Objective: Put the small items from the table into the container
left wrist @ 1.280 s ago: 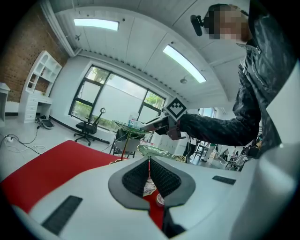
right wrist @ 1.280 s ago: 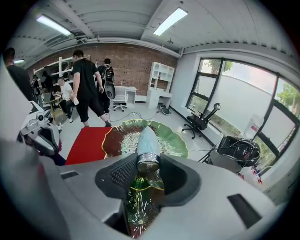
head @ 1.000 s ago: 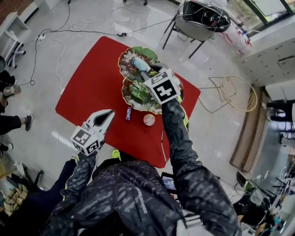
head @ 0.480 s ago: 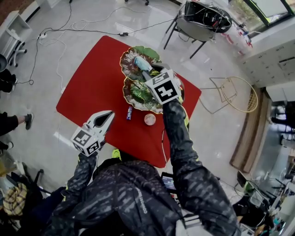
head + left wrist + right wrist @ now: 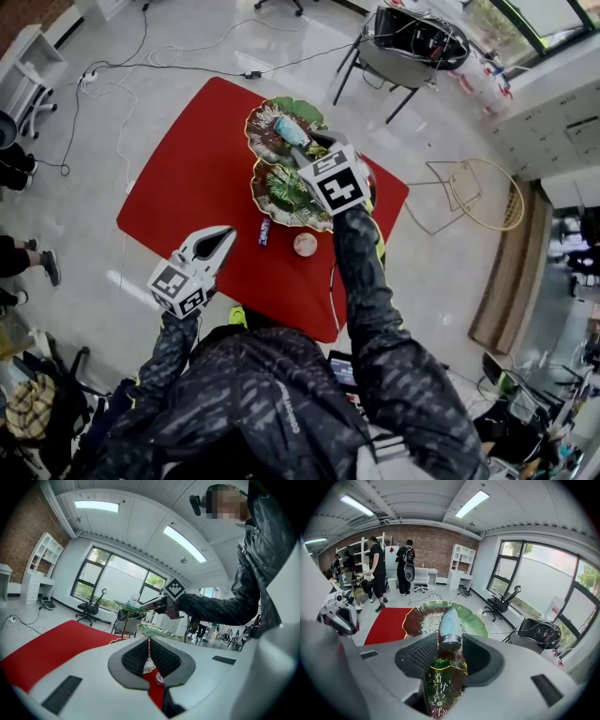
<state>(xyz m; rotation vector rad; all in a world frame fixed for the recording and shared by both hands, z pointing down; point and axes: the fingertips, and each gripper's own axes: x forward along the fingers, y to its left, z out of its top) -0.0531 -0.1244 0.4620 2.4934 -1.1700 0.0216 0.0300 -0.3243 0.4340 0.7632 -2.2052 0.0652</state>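
Observation:
A two-tier stand of green and brown glass dishes stands on the red table [image 5: 187, 178]. My right gripper [image 5: 298, 144] is shut on a pale blue tube [image 5: 288, 128] and holds it over the upper dish [image 5: 265, 141]. In the right gripper view the tube [image 5: 451, 624] lies between the pads by its silver end, above the upper dish [image 5: 476, 622] and the lower dish [image 5: 440, 686]. My left gripper [image 5: 223, 235] hovers shut and holding nothing over the table's near left part. On the cloth lie a small blue stick [image 5: 263, 231] and a round pinkish item [image 5: 304, 245].
The lower dish [image 5: 274, 195] sits just in front of the upper one. Beyond the table stand a chair loaded with cables [image 5: 412, 39] and a wire frame [image 5: 480, 192]. Cables run over the floor at the far left. People stand by shelves [image 5: 375, 569].

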